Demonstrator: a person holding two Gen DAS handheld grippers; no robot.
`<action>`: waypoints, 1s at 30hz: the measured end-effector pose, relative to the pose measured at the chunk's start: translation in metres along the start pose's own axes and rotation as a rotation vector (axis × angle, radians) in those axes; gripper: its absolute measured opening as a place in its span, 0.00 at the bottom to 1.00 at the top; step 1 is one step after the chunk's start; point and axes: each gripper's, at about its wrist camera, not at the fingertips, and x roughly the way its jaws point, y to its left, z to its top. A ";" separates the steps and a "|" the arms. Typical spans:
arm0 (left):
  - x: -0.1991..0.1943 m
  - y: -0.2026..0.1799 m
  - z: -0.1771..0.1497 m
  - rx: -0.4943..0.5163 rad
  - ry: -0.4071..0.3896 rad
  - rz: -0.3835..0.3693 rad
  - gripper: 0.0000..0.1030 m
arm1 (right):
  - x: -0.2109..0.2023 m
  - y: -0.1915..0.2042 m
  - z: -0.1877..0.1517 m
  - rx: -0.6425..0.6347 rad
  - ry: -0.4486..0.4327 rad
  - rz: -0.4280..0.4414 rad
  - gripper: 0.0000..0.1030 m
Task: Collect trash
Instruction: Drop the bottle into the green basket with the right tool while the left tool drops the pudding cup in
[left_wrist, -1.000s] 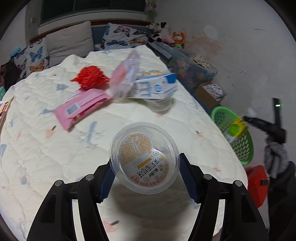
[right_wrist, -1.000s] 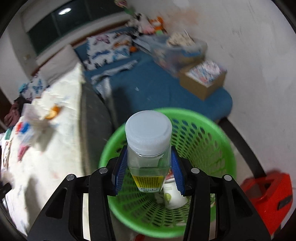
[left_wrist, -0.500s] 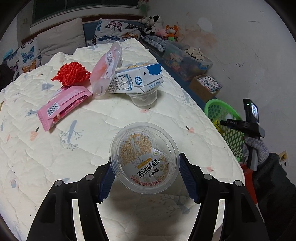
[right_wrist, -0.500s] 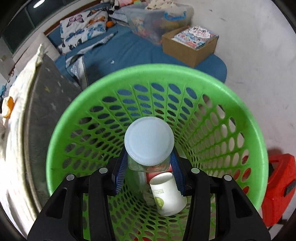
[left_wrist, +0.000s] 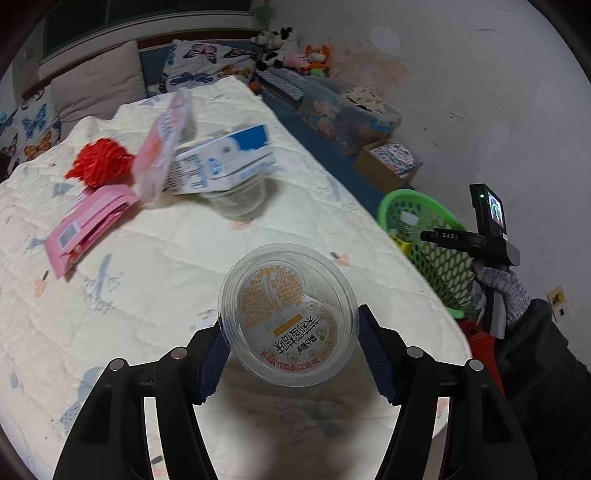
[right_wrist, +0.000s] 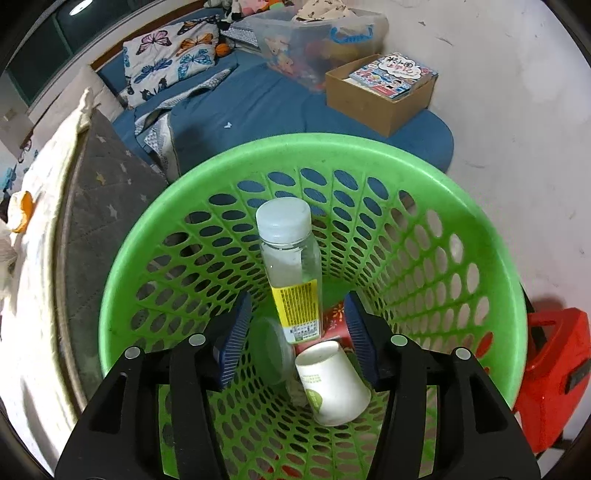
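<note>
My left gripper (left_wrist: 290, 347) is shut on a clear plastic tub (left_wrist: 288, 314) with an orange printed label, held above the white quilt (left_wrist: 110, 295). On the quilt lie a blue-and-white carton (left_wrist: 225, 162), pink packets (left_wrist: 88, 225), a red mesh ball (left_wrist: 98, 162) and a clear cup (left_wrist: 240, 199). My right gripper (right_wrist: 297, 328) hangs inside the green basket (right_wrist: 491, 258); its jaws are opening. A clear bottle (right_wrist: 291, 266) with a white cap and yellow label stands loose between them, free of the pads, over a paper cup (right_wrist: 332, 380).
The green basket (left_wrist: 399, 199) stands on the floor off the bed's right edge, with a red box (right_wrist: 554, 369) beside it. A cardboard box of books (right_wrist: 384, 92) and a clear storage bin (right_wrist: 314, 33) sit on a blue mat by the wall.
The right gripper went down into the basket and spread its jaws, and the bottle dropped free among the trash. The left gripper carried the tub sideways over the quilt toward the basket.
</note>
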 end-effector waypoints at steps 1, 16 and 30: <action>0.002 -0.005 0.002 0.009 0.003 -0.012 0.61 | -0.005 0.000 -0.001 -0.001 -0.006 0.006 0.54; 0.050 -0.105 0.032 0.152 0.051 -0.142 0.62 | -0.107 -0.028 -0.050 -0.075 -0.174 0.039 0.69; 0.110 -0.180 0.053 0.231 0.138 -0.159 0.62 | -0.144 -0.057 -0.093 -0.019 -0.260 0.048 0.73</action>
